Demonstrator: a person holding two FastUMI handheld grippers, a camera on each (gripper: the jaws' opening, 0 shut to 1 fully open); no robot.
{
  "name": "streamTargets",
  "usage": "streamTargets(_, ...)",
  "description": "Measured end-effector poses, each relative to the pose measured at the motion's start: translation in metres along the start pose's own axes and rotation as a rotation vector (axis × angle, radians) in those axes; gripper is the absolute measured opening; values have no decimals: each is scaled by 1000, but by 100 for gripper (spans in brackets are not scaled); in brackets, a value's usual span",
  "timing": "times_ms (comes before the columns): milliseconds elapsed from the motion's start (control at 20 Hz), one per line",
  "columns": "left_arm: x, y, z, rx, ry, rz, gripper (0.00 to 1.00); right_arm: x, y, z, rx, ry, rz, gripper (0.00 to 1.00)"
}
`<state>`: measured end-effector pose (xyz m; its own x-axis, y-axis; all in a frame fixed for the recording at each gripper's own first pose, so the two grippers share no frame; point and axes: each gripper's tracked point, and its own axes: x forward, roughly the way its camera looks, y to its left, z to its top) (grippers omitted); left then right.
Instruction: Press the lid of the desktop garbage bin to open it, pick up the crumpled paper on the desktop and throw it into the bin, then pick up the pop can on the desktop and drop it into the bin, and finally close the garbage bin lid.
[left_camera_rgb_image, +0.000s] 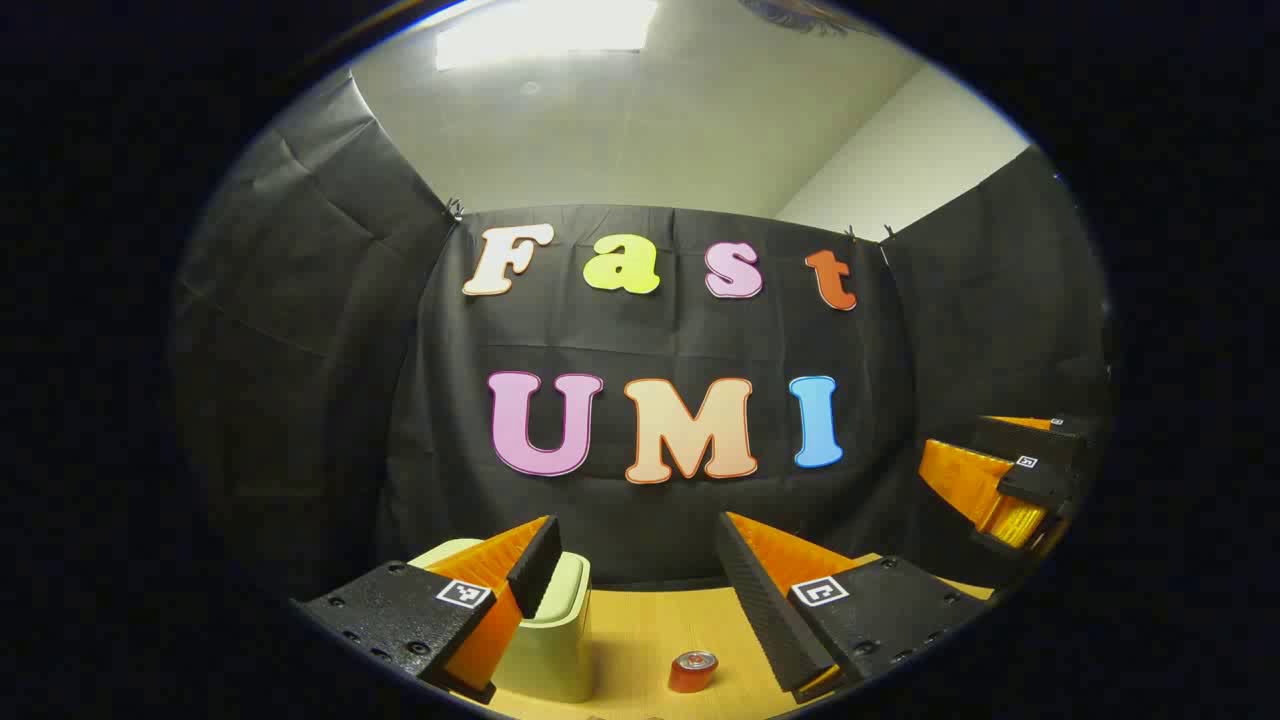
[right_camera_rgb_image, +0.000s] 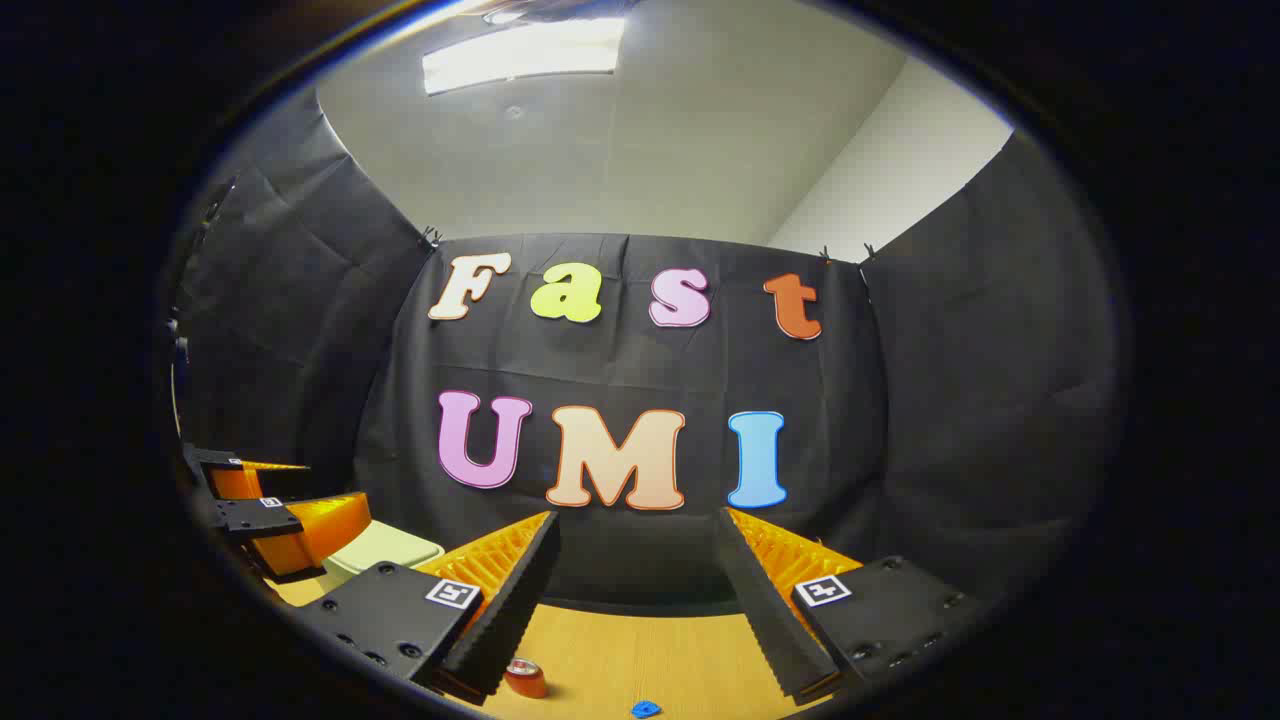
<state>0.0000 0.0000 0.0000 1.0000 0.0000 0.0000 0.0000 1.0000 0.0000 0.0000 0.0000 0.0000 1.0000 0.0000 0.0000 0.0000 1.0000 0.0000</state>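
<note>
A pale green bin with its lid down stands on the wooden desk, partly behind the left finger of my left gripper, which is open and held above the desk. A red pop can lies on its side to the right of the bin. In the right gripper view, my right gripper is open with nothing between its fingers; the pop can lies below its left finger and the bin sits at the left. No crumpled paper can be seen.
The wooden desk runs back to the black booth wall. My right gripper shows far right in the left gripper view; my left gripper shows far left in the right gripper view, near the bin. A small blue object lies on the desk front.
</note>
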Motion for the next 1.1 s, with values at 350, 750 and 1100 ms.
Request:
streamTargets(350,1,-7,2,14,0,-32,93,-5,-7,-3,8,10,-22,99)
streamTargets(750,1,-7,3,13,0,-43,93,-6,-4,-3,1,10,-23,99)
streamTargets(1100,3,-3,2,13,1,-40,93,-4,-2,-5,2,11,-26,99)
